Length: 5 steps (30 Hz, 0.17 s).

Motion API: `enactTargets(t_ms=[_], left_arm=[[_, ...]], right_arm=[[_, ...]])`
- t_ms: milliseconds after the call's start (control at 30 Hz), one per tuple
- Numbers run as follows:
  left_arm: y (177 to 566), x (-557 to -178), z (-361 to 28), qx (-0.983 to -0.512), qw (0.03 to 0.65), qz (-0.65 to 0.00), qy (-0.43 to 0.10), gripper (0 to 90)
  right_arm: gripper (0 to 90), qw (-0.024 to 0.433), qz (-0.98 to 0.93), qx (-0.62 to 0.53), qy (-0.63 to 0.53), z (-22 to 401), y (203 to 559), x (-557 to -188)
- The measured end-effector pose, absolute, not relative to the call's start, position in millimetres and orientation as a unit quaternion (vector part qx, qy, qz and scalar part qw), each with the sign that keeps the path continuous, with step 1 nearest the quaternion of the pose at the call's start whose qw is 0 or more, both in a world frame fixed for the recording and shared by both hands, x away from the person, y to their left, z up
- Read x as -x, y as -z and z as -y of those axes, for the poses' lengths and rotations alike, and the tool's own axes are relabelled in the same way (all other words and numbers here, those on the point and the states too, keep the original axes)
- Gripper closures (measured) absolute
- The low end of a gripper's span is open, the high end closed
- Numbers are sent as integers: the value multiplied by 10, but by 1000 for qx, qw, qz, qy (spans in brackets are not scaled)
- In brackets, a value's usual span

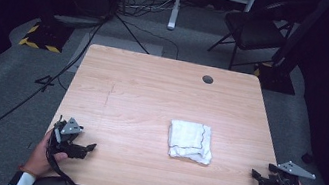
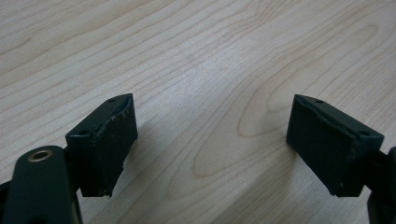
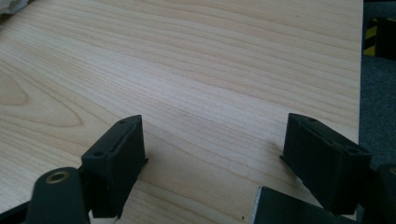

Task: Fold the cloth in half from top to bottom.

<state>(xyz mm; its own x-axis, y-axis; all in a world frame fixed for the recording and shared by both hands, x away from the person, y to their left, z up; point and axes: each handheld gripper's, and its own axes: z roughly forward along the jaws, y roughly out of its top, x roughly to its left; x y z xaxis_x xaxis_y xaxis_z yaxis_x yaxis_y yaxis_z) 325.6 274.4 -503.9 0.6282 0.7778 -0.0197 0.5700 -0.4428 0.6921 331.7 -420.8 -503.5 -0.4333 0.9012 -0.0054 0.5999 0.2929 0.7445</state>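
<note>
Both tongs, left (image 1: 88,148) and right (image 1: 256,175), rest open and empty at the near corners of the pale wooden surface (image 1: 153,85); the folded white cloth (image 1: 189,141) lies between them, nearer the right. Nothing is started, seemingly; next comes reaching inward for its edges.

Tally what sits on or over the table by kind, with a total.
White folded cloth: 1
Hand-held grippers, both open and empty: 2, left gripper and right gripper
Total: 3, all at the wooden table

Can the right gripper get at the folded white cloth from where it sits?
Probably yes: the right gripper is open and empty, and bare table lies between it and the folded white cloth.
</note>
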Motion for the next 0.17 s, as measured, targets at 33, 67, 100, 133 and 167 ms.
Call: enactTargets(t_ms=[33, 67, 100, 133, 167], left_arm=[[5039, -3256, -2745, -835, 341, -403, -152, 165], [5039, -3256, -2744, -835, 341, -404, -152, 165], [5040, -3257, -2743, -835, 342, -405, -152, 165], [5040, -3259, -2743, -835, 341, -405, -153, 165], [5039, -3259, -2744, -834, 341, -405, -153, 165]], right_arm=[[211, 219, -774, -485, -344, 4208, 5035, -3317], [211, 219, -774, -485, -344, 4208, 5035, -3317], [211, 219, -773, -486, -343, 4208, 5034, -3317], [211, 219, -773, -486, -344, 4208, 5035, -3317], [211, 220, -773, -486, -343, 4208, 5035, -3317]])
